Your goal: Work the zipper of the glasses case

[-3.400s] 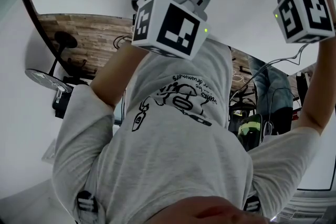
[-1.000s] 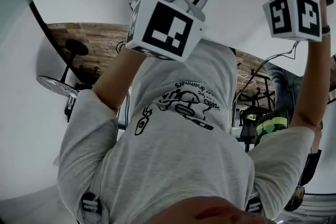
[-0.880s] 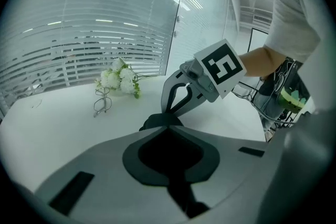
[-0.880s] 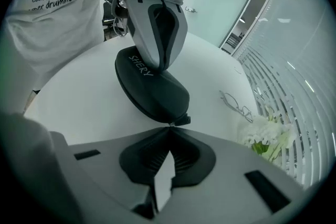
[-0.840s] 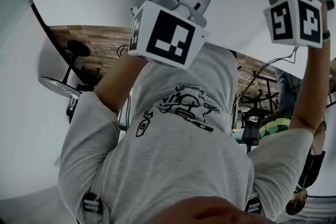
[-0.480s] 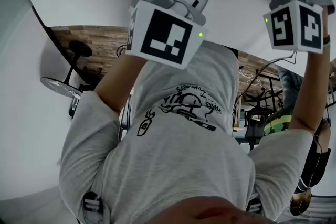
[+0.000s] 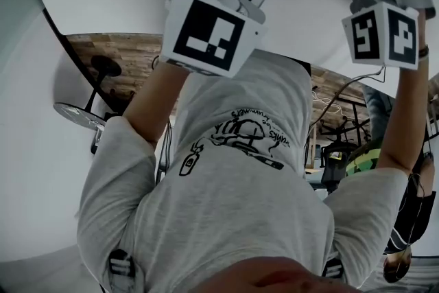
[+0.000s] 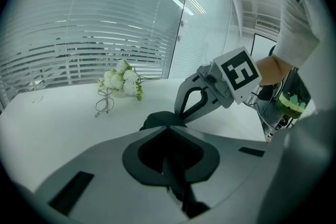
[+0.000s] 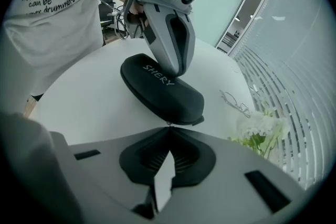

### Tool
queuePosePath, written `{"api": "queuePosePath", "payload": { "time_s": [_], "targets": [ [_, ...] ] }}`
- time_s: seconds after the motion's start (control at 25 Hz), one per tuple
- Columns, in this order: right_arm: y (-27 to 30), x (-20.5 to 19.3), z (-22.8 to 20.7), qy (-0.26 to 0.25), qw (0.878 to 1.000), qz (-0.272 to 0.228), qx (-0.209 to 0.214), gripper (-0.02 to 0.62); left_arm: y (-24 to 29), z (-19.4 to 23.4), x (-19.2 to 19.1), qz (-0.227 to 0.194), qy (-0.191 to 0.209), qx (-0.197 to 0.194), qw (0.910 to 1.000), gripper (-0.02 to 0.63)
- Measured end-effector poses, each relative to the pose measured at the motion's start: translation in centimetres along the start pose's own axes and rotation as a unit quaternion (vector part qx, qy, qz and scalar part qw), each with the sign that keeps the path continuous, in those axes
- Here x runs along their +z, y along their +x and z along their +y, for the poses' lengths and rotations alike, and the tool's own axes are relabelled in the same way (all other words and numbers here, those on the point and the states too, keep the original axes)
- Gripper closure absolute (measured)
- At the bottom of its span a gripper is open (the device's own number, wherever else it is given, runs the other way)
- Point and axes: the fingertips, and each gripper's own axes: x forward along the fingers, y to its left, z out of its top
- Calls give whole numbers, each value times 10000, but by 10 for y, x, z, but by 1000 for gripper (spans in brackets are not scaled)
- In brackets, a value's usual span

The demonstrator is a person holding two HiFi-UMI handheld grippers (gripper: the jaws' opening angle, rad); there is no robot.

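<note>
A black glasses case [image 9: 160, 91] with white lettering lies on the round white table [image 9: 84, 97]. My left gripper [image 9: 178, 74] comes down from above with its jaws shut and its tips touching the top of the case. In the left gripper view only a black end of the case [image 8: 156, 120] shows just past the tips. My right gripper [image 9: 168, 126] is shut at the case's near end, pinching the small metal zipper pull [image 9: 168, 124]. The head view shows only the two marker cubes [image 7: 209, 34] [image 7: 381, 34]; jaws and case are out of frame.
A pair of wire-framed glasses [image 9: 235, 102] and a small bunch of white flowers [image 9: 257, 131] lie on the table beyond the case. The person's torso in a grey printed shirt [image 7: 233, 195] stands at the table's edge. Glass walls with blinds surround the table.
Both marker cubes have shifted only slightly in the head view; the left one has moved up a little. Nothing was visibly taken hold of or let go.
</note>
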Motion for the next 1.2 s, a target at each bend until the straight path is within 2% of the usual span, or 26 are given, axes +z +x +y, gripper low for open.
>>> {"api": "queuePosePath", "payload": {
  "time_s": [0.28, 0.44, 1.2],
  "targets": [
    [3, -14, -40, -113, 9986, 202, -478, 591, 16, -3, 15, -113, 68, -159, 9998, 584],
    [4, -14, -36, -46, 9987, 199, -469, 591, 16, -5, 14, -47, 287, -65, 9996, 584],
    [-9, -7, 3, 403, 9988, 44, -265, 592, 16, -11, 16, -127, 351, -3, 9993, 584]
  ]
}}
